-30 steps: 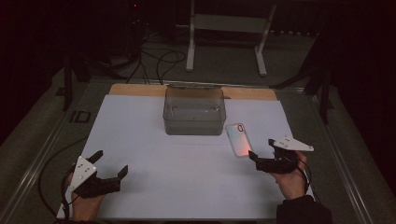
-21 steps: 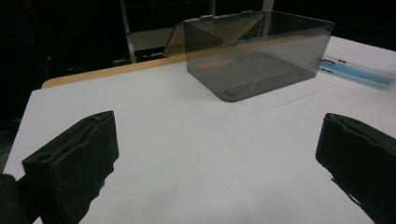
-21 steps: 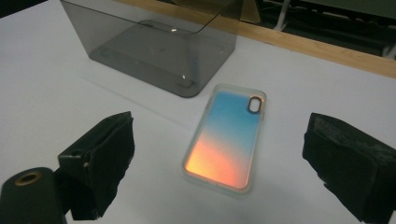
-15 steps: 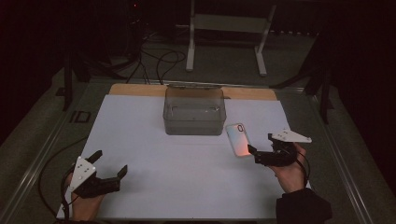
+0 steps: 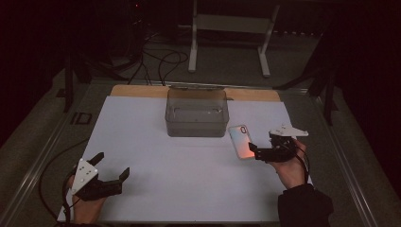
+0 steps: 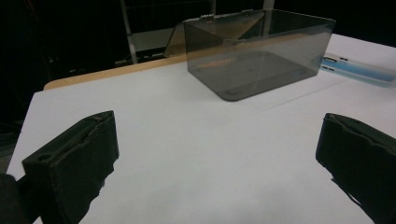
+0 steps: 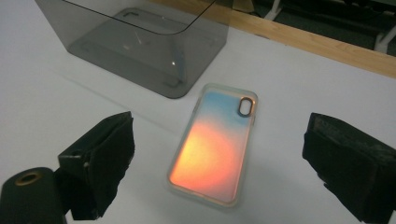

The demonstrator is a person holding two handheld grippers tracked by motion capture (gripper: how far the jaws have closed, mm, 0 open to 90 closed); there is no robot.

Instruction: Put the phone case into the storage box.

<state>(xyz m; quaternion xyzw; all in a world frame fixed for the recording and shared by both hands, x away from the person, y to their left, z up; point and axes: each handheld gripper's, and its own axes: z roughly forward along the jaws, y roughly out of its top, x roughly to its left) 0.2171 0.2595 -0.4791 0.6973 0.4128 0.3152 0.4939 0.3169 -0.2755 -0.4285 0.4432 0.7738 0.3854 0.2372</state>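
So the phone case (image 7: 215, 146) is lying flat on the white table sheet (image 5: 189, 165), back side up. It's got that blue-to-orange gradient with the camera cutout at the far end. It sits just to the right of the smoky clear plastic box (image 5: 196, 113), near its front right corner but not touching it as far as I can see. In the left gripper view I can catch a sliver of the case's blue end poking out past the box on the far right (image 6: 355, 70).

My right gripper (image 5: 257, 151) is right up at the near end of the case, jaws spread wide with nothing between them. From the right gripper view the case lines up in the gap between the two black jaws, which sit either side of its near end without touching it. My right hand (image 5: 291, 168) is behind it, dark sleeve coming in from the bottom.

The box looks empty from here, lid hinged back toward the far side, near the wooden strip (image 5: 142, 91) along the back edge of the table.

My left gripper (image 5: 111, 172) is well away at the front left corner of the sheet, also wide open, holding nothing, pointing toward the box. Cable (image 5: 52, 163) trails off it to the left.
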